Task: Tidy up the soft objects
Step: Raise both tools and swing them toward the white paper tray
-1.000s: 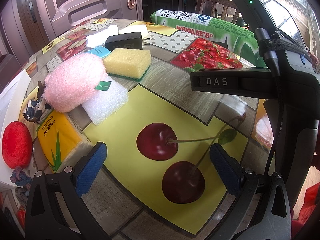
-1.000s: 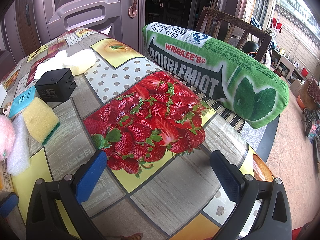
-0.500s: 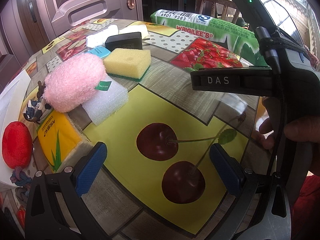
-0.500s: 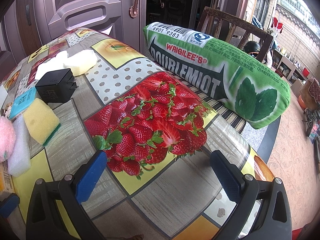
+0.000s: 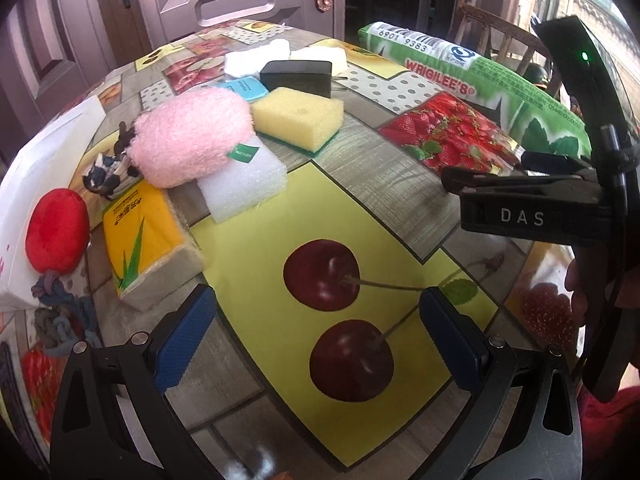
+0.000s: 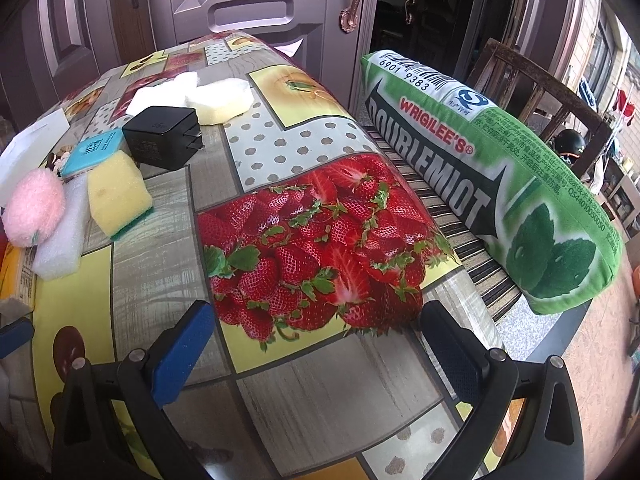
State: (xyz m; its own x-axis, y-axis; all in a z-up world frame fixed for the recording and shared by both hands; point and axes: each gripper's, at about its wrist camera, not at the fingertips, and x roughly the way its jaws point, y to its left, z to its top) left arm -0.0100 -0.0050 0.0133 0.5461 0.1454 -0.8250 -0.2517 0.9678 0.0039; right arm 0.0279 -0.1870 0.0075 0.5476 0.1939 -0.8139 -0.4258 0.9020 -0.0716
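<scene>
Soft items crowd the table's left: a pink fluffy puff on a white foam block, a yellow sponge, a red plush, a yellow tissue pack and white foam pieces. A green gum-pack pillow lies on the bench to the right. My left gripper hovers open above the cherry print. My right gripper is open over the strawberry print, empty.
A black charger and a blue card lie among the soft items. A white box sits at the far left. The right gripper's body crosses the left wrist view. A wooden chair and doors stand behind.
Both grippers have lifted and tilted back slightly, so the table items sit lower in each view. A hand came into view on the right gripper's handle. Nothing on the table moved.
</scene>
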